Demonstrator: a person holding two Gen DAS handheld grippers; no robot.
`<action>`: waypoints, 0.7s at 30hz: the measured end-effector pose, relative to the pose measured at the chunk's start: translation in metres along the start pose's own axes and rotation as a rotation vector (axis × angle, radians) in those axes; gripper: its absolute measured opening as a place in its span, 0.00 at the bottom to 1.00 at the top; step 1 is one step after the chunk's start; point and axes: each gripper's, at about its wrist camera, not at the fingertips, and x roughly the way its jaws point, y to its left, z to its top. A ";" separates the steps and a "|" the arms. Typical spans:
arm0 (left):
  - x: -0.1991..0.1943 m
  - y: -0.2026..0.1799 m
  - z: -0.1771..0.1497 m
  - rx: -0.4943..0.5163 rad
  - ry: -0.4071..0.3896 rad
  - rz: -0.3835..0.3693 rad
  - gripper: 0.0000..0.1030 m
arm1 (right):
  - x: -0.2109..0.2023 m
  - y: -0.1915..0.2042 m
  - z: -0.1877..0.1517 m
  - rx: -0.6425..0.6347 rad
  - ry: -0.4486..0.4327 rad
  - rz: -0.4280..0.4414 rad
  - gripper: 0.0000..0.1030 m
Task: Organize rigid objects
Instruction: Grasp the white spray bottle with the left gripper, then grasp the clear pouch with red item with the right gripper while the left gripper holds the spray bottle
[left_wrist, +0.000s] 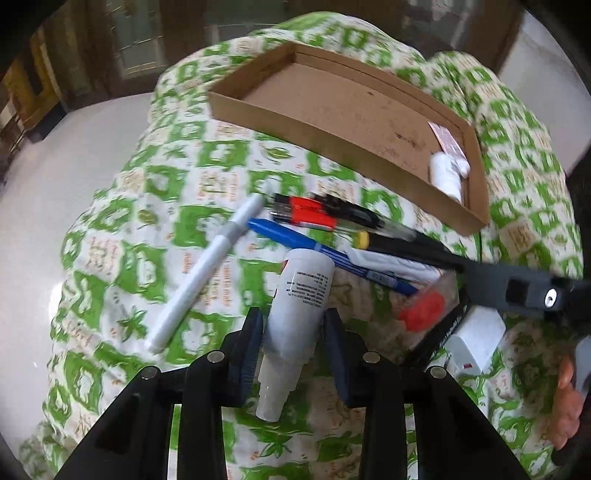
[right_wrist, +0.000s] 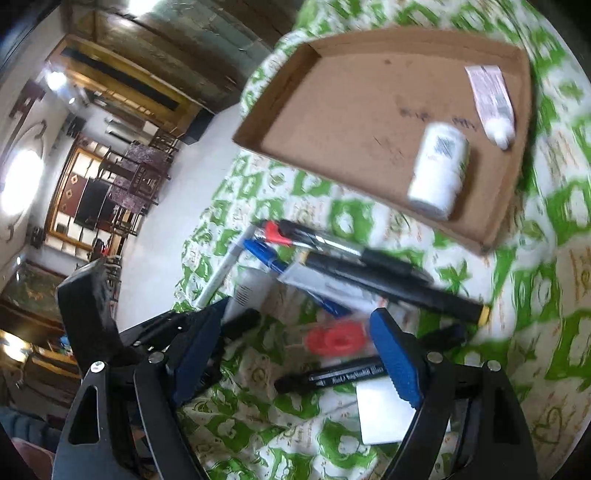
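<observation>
1. White plastic spray bottle (left_wrist: 295, 325) lies nearest the left wrist camera, nozzle toward the lens, with the left gripper (left_wrist: 293, 343) set around its body; the dark fingers (left_wrist: 248, 354) press on its two sides, so it looks gripped at mid-body, probably for carrying.
2. Green-and-white patterned cloth (left_wrist: 122, 229) covers the bench under everything and keeps the loose items from rolling.
3. Just beyond the bottle is a heap: a white marker (left_wrist: 207, 273), a blue pen (left_wrist: 306, 245), a red-and-black USB-like stick (left_wrist: 310, 214) and a long black marker with a yellow end (left_wrist: 406, 249), crossing one another, seemingly unsorted.
4. In the right wrist view the right gripper (right_wrist: 291, 350) hovers with its blue-padded fingers (right_wrist: 395, 358) spread wide and empty, above a clear tape dispenser with a red core (right_wrist: 336, 338) and a black pen with white lettering (right_wrist: 332, 376); either could be its next pick.
5. Farthest, the shallow brown cardboard tray (left_wrist: 280, 110) rests on the cloth; a squat white bottle (right_wrist: 439, 170) and a white tube (right_wrist: 491, 99) lie together in one corner, which suggests that it is the collecting place and that the rest of its floor remains free.
</observation>
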 end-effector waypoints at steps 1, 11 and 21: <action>-0.001 0.004 0.000 -0.019 -0.001 -0.005 0.34 | -0.001 -0.004 0.000 0.024 0.009 0.003 0.81; 0.018 -0.026 -0.006 0.111 0.086 -0.027 0.34 | 0.016 -0.010 -0.016 0.156 0.110 0.026 0.76; -0.003 0.009 -0.003 -0.079 -0.001 -0.039 0.30 | 0.039 -0.007 0.011 0.119 0.095 0.126 0.76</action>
